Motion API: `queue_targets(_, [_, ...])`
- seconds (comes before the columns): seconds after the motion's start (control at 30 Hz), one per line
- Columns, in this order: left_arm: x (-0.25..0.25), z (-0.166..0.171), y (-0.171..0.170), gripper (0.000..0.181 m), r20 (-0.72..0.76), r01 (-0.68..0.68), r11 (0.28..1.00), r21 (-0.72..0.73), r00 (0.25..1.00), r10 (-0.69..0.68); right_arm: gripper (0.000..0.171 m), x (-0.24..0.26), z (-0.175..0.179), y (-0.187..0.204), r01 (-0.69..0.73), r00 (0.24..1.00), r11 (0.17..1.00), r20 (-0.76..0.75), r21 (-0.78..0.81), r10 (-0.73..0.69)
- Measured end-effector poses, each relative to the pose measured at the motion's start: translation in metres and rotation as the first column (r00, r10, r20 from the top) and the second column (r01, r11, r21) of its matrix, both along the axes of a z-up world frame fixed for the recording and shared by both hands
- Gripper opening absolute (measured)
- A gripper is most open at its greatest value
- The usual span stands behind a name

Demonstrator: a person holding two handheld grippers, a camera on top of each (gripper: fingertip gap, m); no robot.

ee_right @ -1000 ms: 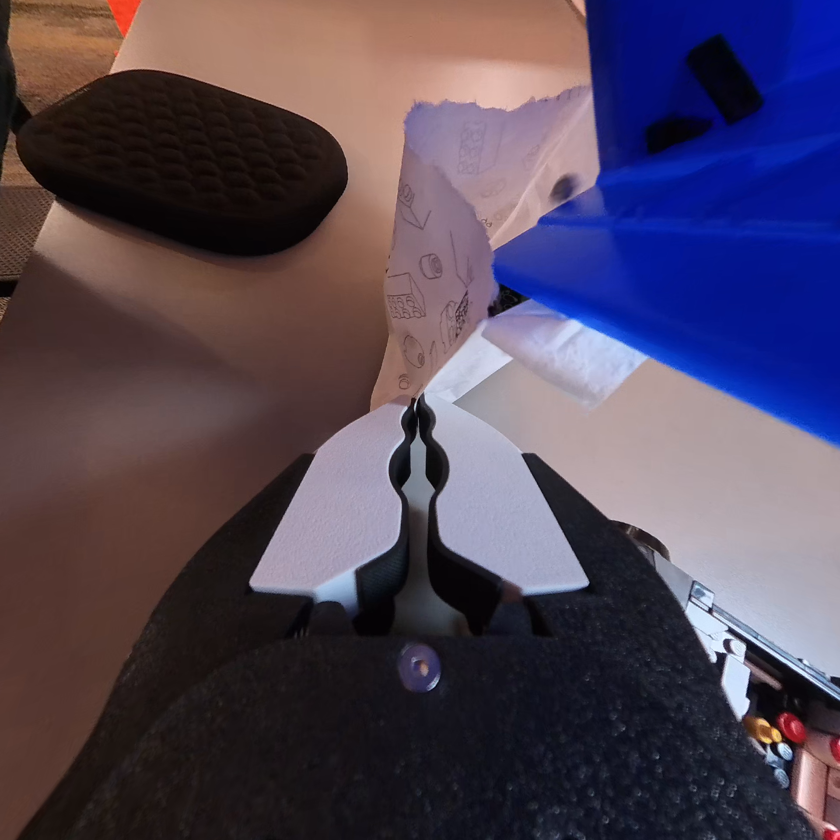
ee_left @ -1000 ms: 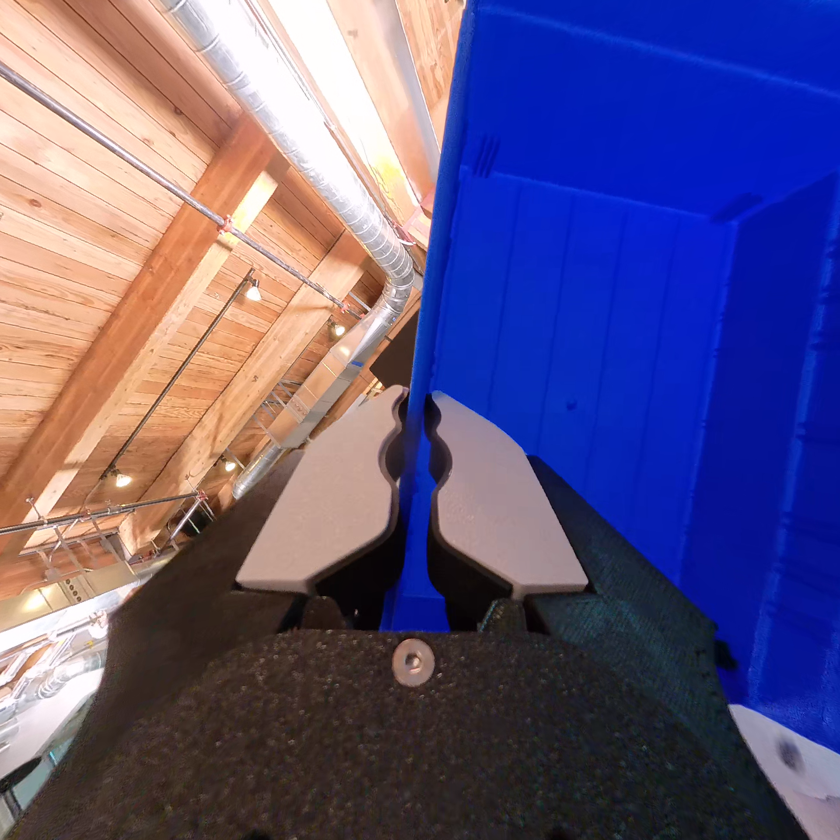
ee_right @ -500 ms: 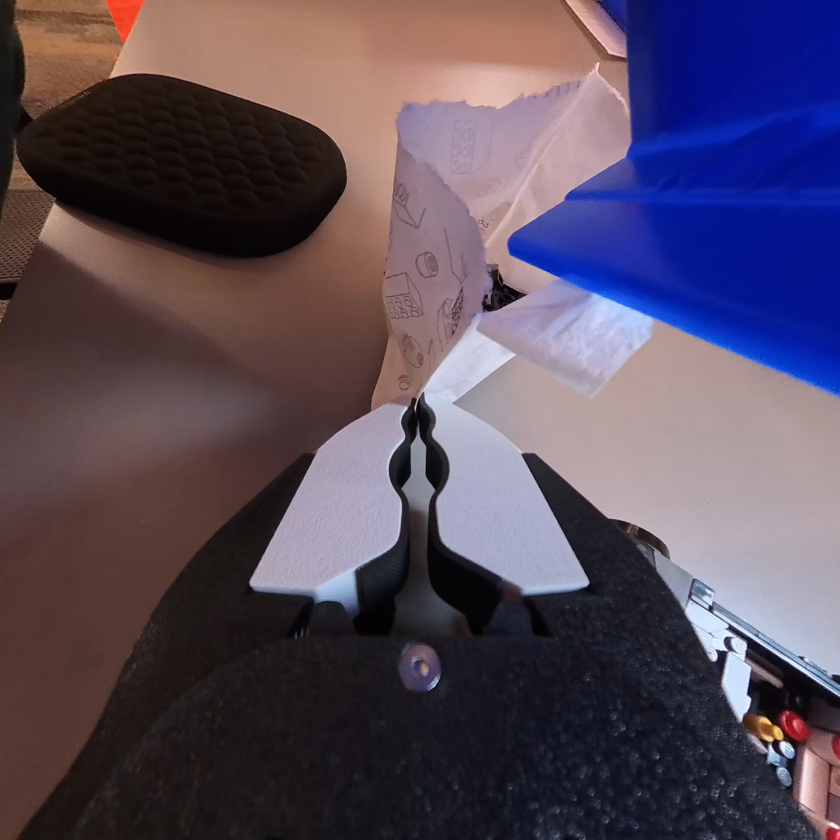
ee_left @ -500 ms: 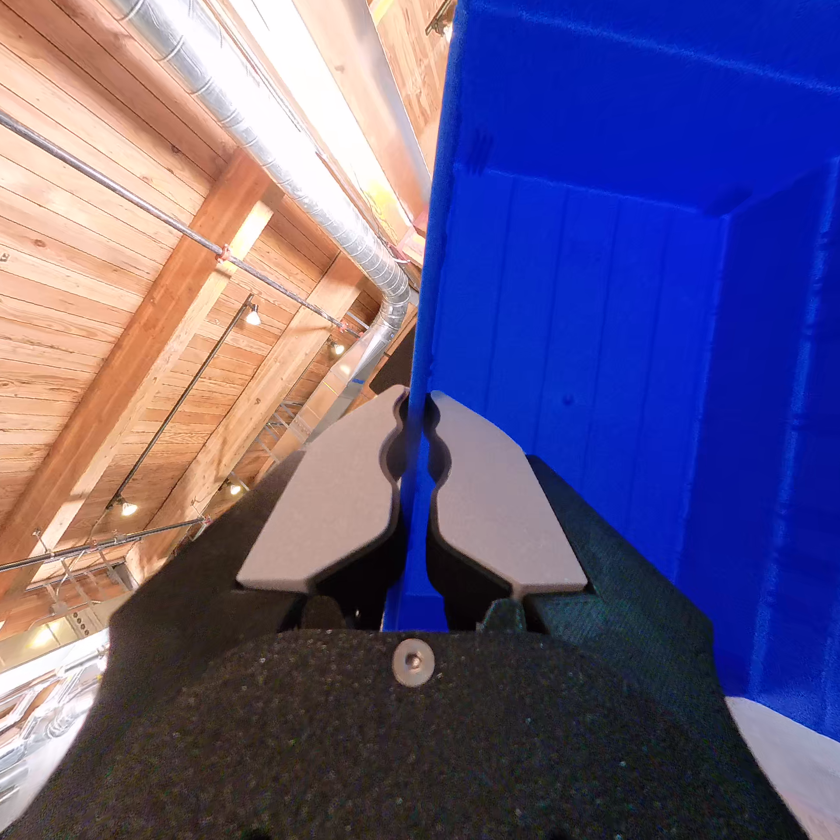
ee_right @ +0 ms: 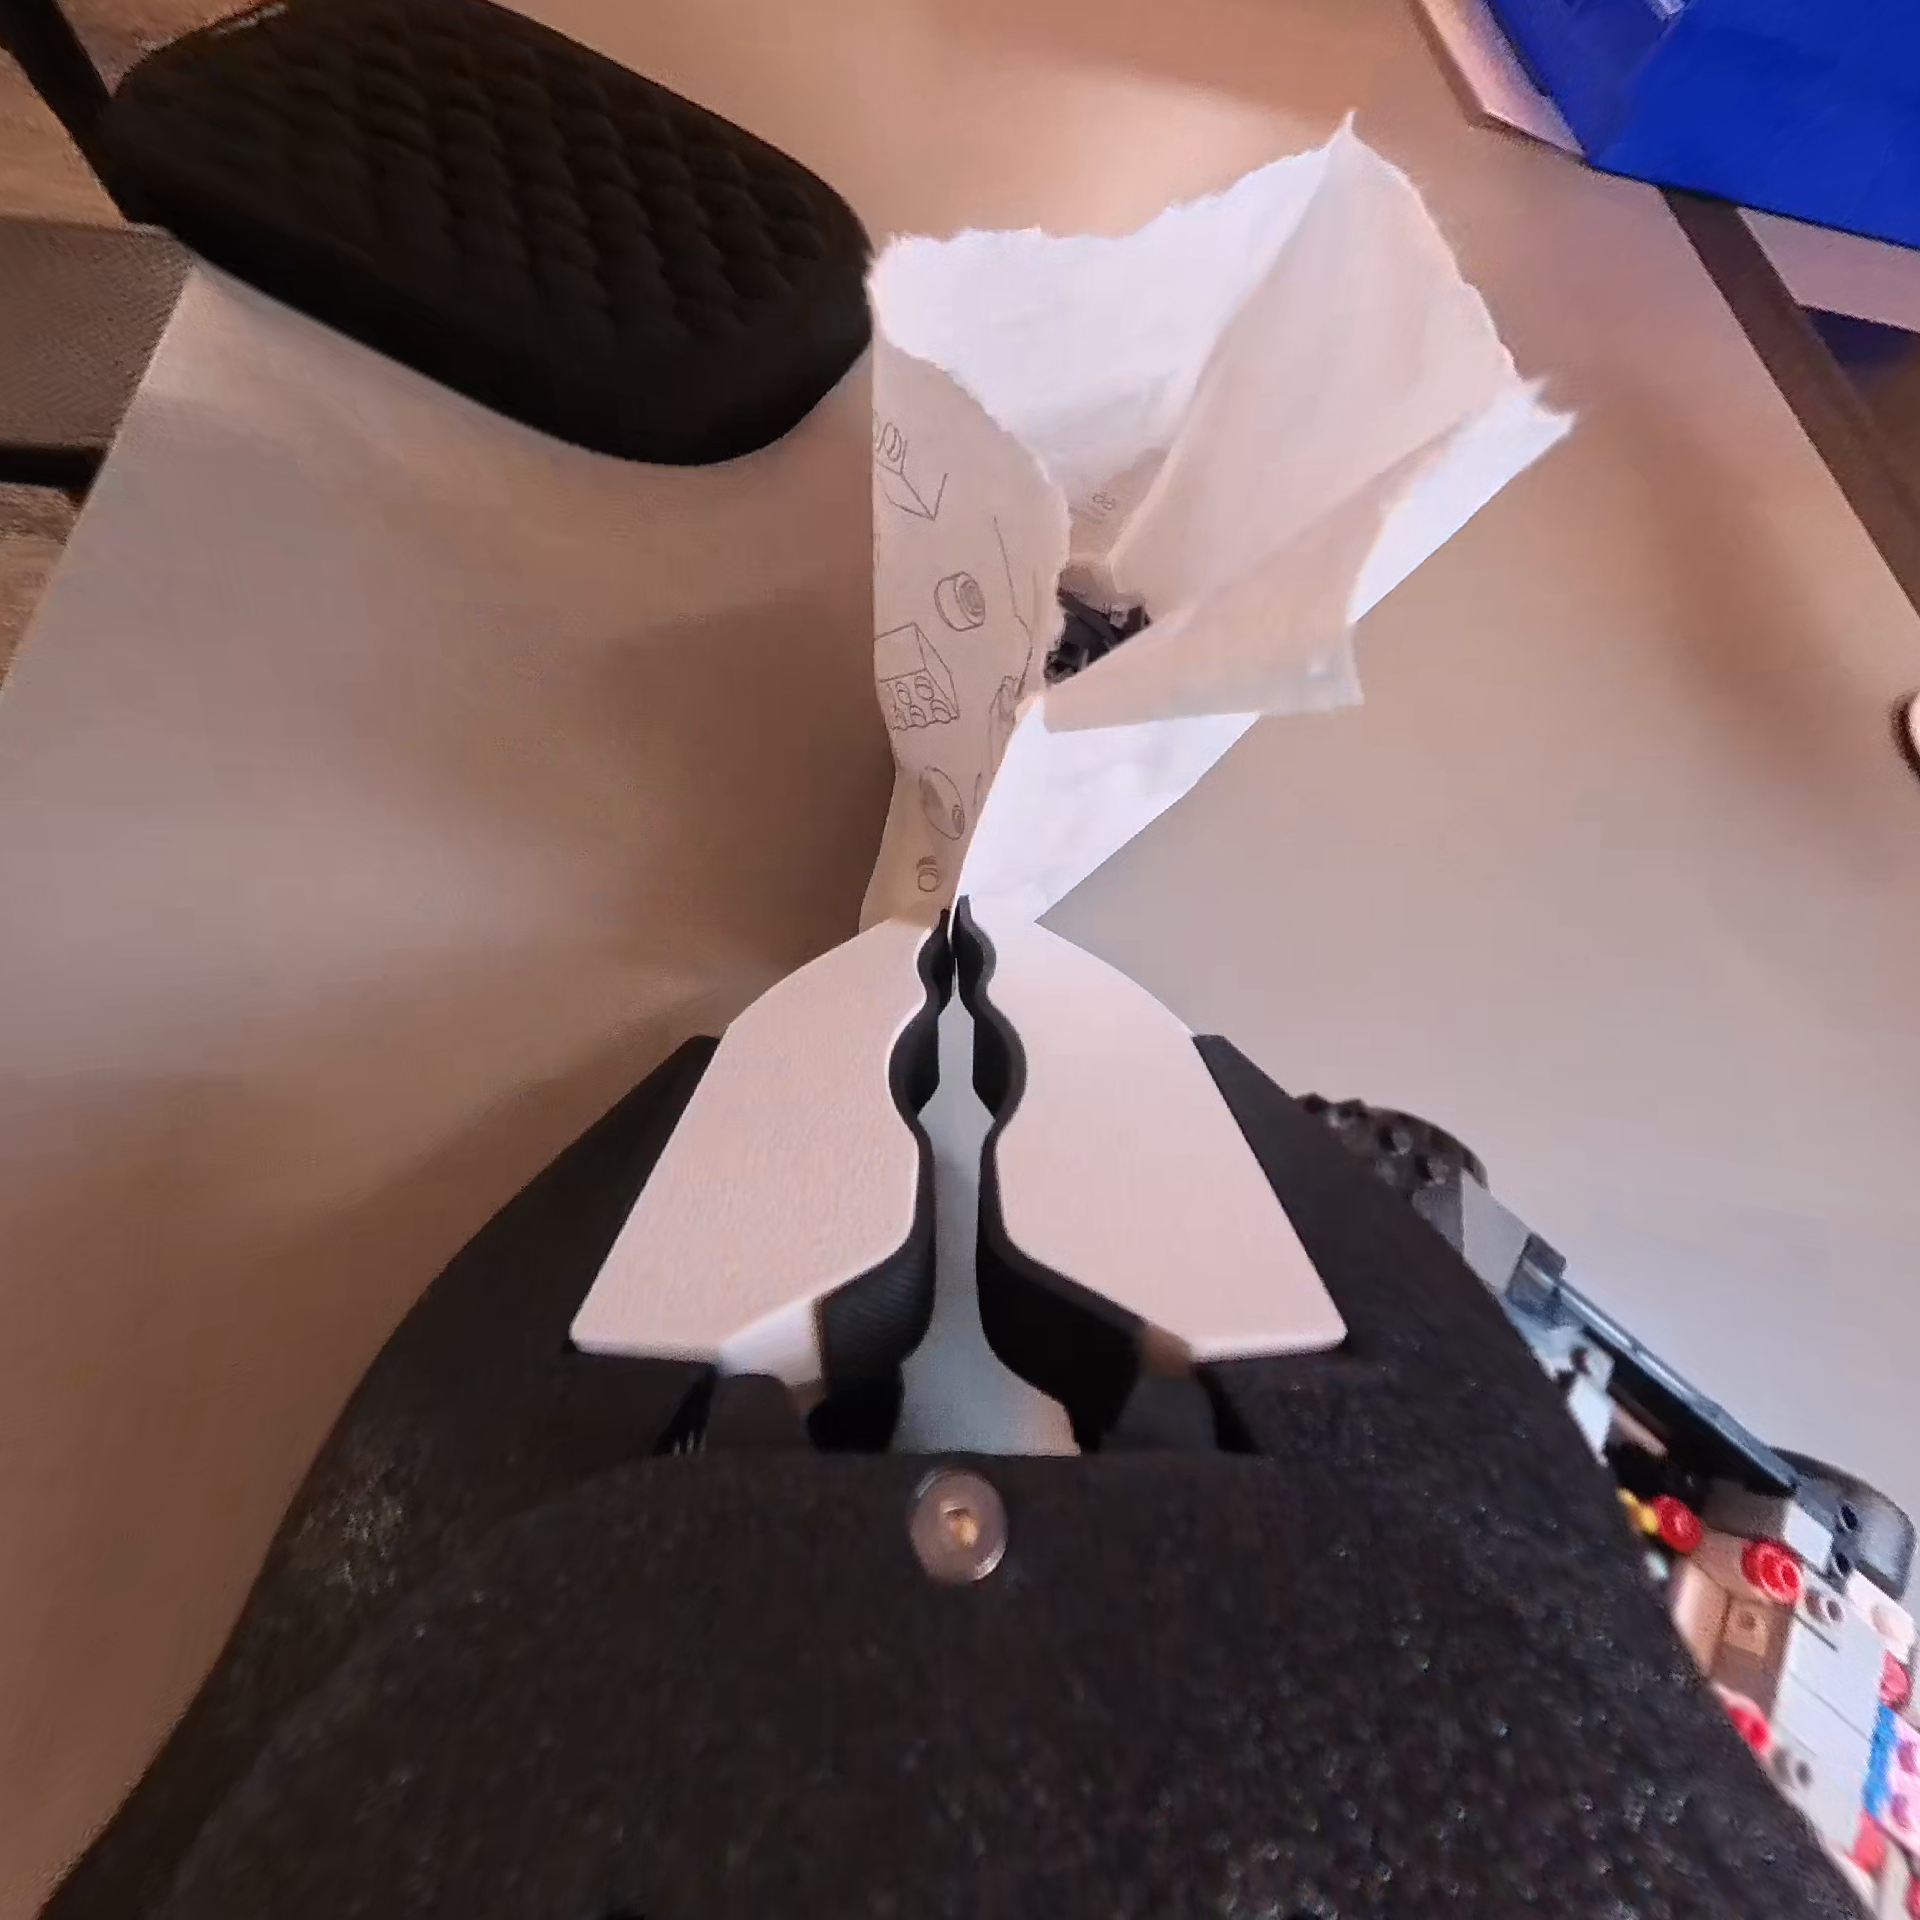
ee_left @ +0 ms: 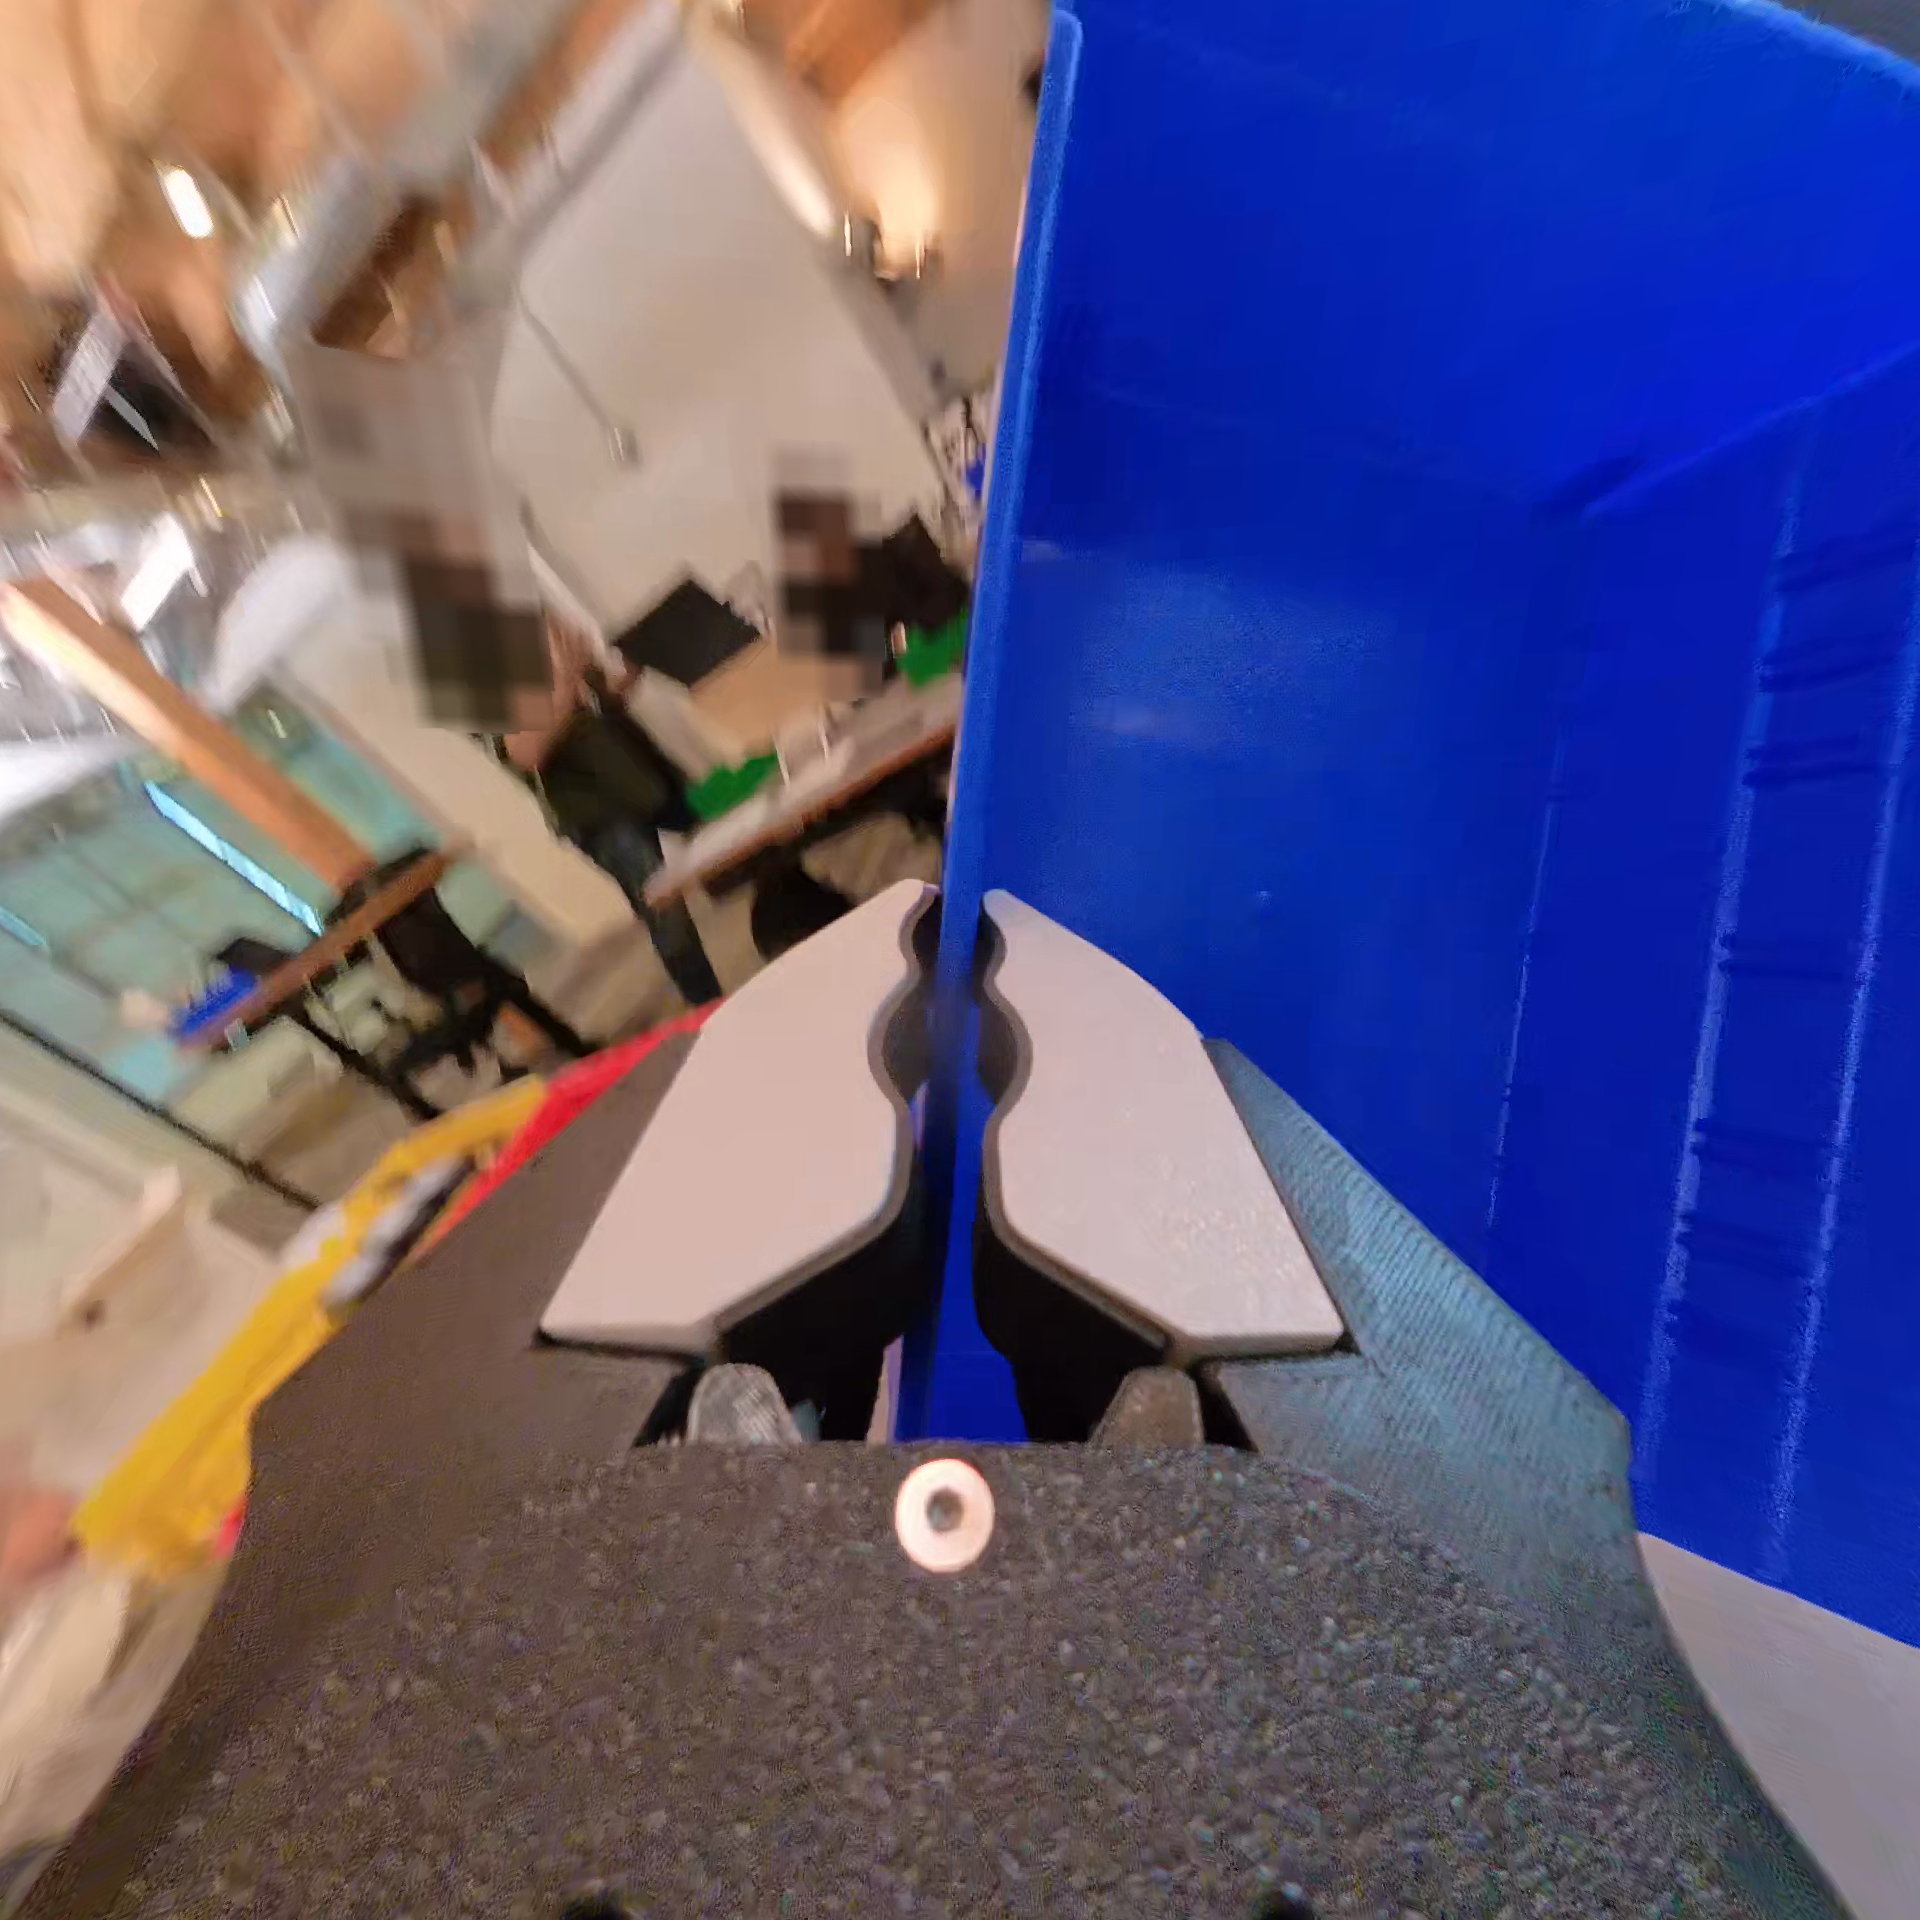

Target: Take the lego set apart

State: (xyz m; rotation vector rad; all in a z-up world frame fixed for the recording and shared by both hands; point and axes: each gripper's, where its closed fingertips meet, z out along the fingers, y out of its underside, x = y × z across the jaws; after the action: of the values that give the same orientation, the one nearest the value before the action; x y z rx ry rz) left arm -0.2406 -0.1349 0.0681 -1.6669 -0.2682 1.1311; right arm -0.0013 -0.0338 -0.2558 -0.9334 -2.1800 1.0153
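Note:
My left gripper [ee_left: 958, 920] is shut on the thin wall of a blue plastic bin [ee_left: 1403, 727], which fills the right half of the left wrist view. My right gripper [ee_right: 954, 920] is shut on the corner of a torn white paper bag [ee_right: 1132, 488] printed with brick drawings and holds it up over the table [ee_right: 416, 779]; small dark pieces [ee_right: 1091, 623] show inside the bag's opening. A built lego set [ee_right: 1745, 1558] of grey, white and red bricks lies at the lower right, partly hidden behind the right gripper. The blue bin also shows at the top right [ee_right: 1766, 114].
A black padded cushion [ee_right: 468, 208] lies on the table at the far left. The left wrist view is blurred; it shows a room with desks [ee_left: 790, 790] and a yellow and red object [ee_left: 343, 1247] at the left. Tip to tip, the grippers are about 40 centimetres apart. From my right tips it is roughly 15 centimetres to the built lego set [ee_right: 1745, 1558]; from my left, 50 centimetres.
The left gripper has swung the blue bin from pointing at the ceiling down toward the room. In the right wrist view the bin has moved away up and right, uncovering the paper bag.

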Motion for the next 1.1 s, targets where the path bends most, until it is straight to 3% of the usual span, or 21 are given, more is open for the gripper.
queue_targets(0.2, [-0.097, -0.077, -0.067, 0.005, 0.372, -0.171, 0.974, -0.148, 0.903, 0.215, 0.0, 0.022, 0.003, 0.004, -0.027, 0.999, 1.0, 0.023, -0.001, 0.027])
queue_targets(0.4, [-0.144, -0.187, -0.12, 0.004, 0.653, -0.26, 0.942, -0.213, 0.679, 0.335, 0.0, 0.04, 0.006, 0.012, -0.023, 0.999, 1.0, 0.027, -0.013, 0.023])
queue_targets(0.53, [-0.15, -0.222, -0.131, 0.005, 0.799, -0.291, 0.954, -0.072, 0.556, 0.23, 0.0, 0.045, 0.007, 0.017, -0.016, 0.999, 0.999, 0.03, -0.032, 0.016])
queue_targets(0.67, [-0.144, -0.259, -0.133, 0.004, 0.86, -0.3, 0.943, -0.144, 0.434, 0.269, 0.0, 0.045, 0.006, 0.02, -0.011, 0.999, 0.999, 0.036, -0.045, 0.013])
queue_targets(0.77, [-0.137, -0.268, -0.121, 0.006, 0.92, -0.297, 0.954, -0.029, 0.366, 0.142, 0.0, 0.045, 0.006, 0.022, -0.006, 0.999, 0.999, 0.037, -0.044, 0.008])
queue_targets(0.87, [-0.107, -0.256, -0.093, 0.033, 0.95, -0.147, 0.978, 0.148, 0.297, -0.099, 0.0, 0.046, 0.006, 0.024, -0.001, 0.999, 0.999, 0.033, -0.043, 0.003])
queue_targets(1.0, [-0.045, -0.255, -0.089, 0.035, 0.953, 0.14, 0.967, 0.212, 0.188, -0.237, 0.0, 0.046, 0.008, 0.028, 0.007, 1.0, 0.999, 0.03, -0.053, -0.006])
queue_targets(1.1, [-0.01, -0.26, -0.088, 0.042, 0.94, 0.23, 0.936, 0.268, 0.149, -0.306, 0.0, 0.045, 0.008, 0.029, 0.01, 0.999, 0.998, 0.033, -0.065, -0.008])
